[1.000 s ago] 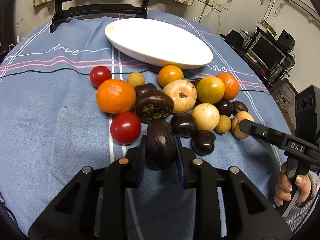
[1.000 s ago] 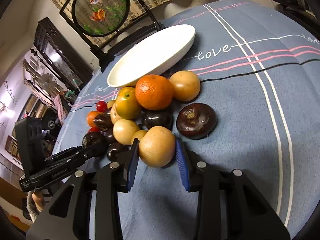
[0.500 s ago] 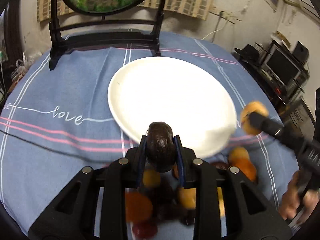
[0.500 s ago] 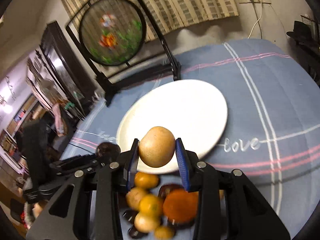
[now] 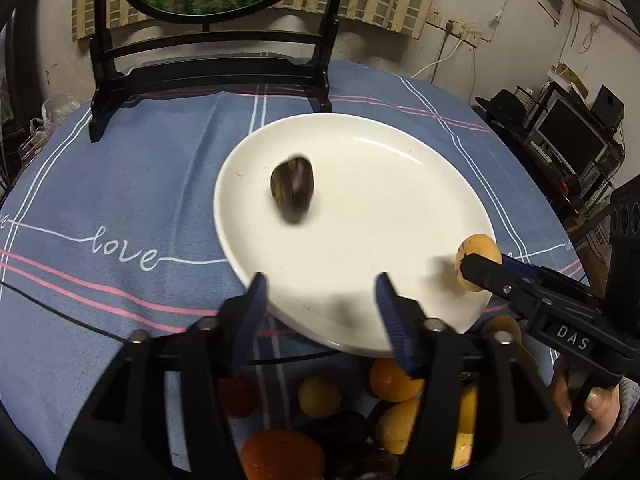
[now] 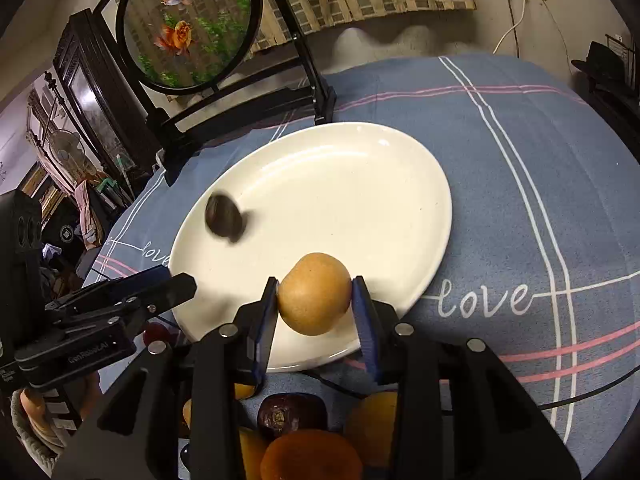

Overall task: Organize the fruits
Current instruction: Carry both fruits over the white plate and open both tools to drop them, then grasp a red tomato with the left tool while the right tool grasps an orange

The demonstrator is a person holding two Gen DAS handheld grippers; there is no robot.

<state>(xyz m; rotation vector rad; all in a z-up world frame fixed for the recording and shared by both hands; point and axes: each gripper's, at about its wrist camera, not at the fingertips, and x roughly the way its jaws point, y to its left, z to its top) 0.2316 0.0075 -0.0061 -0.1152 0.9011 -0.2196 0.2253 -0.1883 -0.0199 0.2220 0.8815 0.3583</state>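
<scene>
**A:** Big picture: desk [image 5: 120, 184] with the blue cloth, white plate [image 5: 400, 184] in the middle, fruit pile [image 5: 320, 396] on the near side. What changed?

**B:** A second ago the left gripper [image 5: 322, 312] was clamped on the dark fruit [image 5: 292, 190]. Now its jaws are opening with nothing between them, and that fruit sits blurred on the plate, probably rolling.

**A:** And the right gripper [image 6: 316, 312]?

**B:** Jaws opening around the tan fruit [image 6: 314, 294] over the plate's near rim. Looks like number two lands next.
</scene>
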